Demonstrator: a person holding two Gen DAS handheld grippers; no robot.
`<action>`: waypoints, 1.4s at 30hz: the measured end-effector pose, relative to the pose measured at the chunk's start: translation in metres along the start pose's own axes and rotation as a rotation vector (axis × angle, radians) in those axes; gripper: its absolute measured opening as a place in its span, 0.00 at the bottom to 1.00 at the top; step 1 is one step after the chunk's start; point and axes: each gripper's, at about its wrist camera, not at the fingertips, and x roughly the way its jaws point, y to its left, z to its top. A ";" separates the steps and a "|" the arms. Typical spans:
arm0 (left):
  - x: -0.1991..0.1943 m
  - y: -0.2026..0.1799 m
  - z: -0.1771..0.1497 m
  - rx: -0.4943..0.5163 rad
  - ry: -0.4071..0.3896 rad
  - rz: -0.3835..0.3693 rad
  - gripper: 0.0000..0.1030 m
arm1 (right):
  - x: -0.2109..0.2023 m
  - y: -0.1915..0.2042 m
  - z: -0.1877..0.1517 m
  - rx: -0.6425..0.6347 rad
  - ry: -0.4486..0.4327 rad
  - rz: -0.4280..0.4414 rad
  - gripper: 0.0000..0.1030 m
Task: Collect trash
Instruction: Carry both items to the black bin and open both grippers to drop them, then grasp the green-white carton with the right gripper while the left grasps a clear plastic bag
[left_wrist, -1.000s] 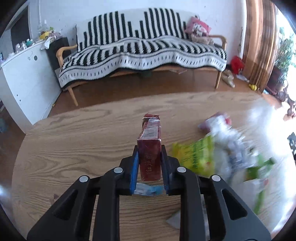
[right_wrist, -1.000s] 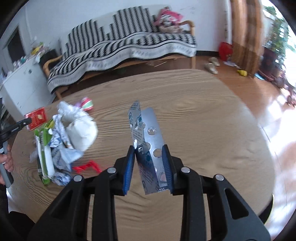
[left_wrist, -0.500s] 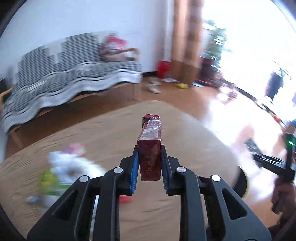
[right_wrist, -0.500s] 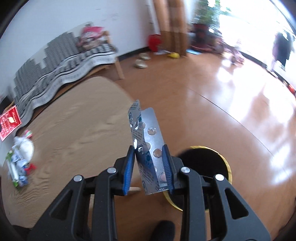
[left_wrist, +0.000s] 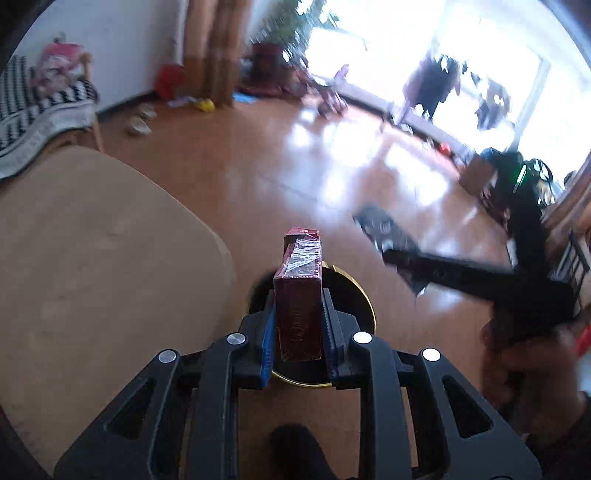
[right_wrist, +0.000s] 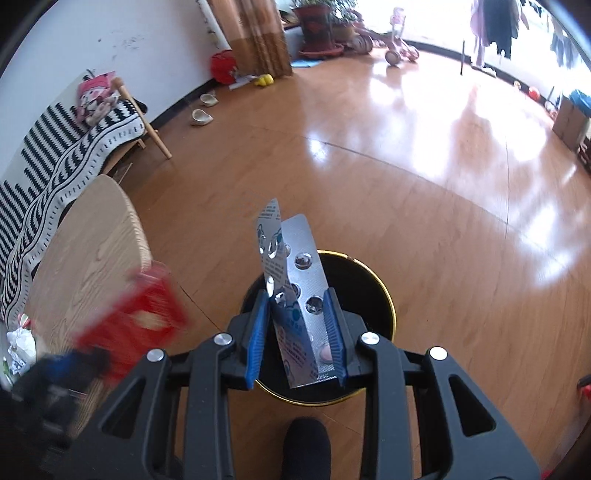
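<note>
My left gripper (left_wrist: 297, 306) is shut on a dark red cigarette pack (left_wrist: 298, 295) wrapped in clear film, held upright over a black bin with a gold rim (left_wrist: 364, 295) on the floor. My right gripper (right_wrist: 295, 310) is shut on silver pill blister sheets (right_wrist: 291, 280) above the same bin (right_wrist: 373, 291). In the right wrist view the left gripper's red pack (right_wrist: 136, 321) shows blurred at the lower left. The left wrist view shows the right gripper (left_wrist: 373, 230) as a dark blurred bar at the right, a hand (left_wrist: 524, 362) holding it.
The oval wooden table (left_wrist: 92, 266) lies left of the bin, with a heap of wrappers (right_wrist: 20, 343) at its far end. A striped sofa (right_wrist: 66, 140) stands by the wall. Slippers (right_wrist: 202, 116), a curtain and plant pots stand across the glossy wooden floor. A dark shoe tip (right_wrist: 306, 443) is below.
Both grippers have swung off the table to the right, and now hang over the black bin on the floor. Each keeps its hold on its item.
</note>
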 end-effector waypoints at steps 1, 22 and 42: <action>0.016 -0.004 -0.003 0.025 0.015 0.012 0.21 | 0.002 -0.006 -0.002 0.007 0.009 0.001 0.29; 0.068 -0.012 -0.005 0.063 0.070 0.003 0.57 | 0.025 -0.006 0.005 0.025 0.053 0.017 0.30; -0.079 0.050 -0.012 -0.023 -0.052 0.076 0.82 | 0.029 0.031 0.015 0.008 0.061 0.009 0.75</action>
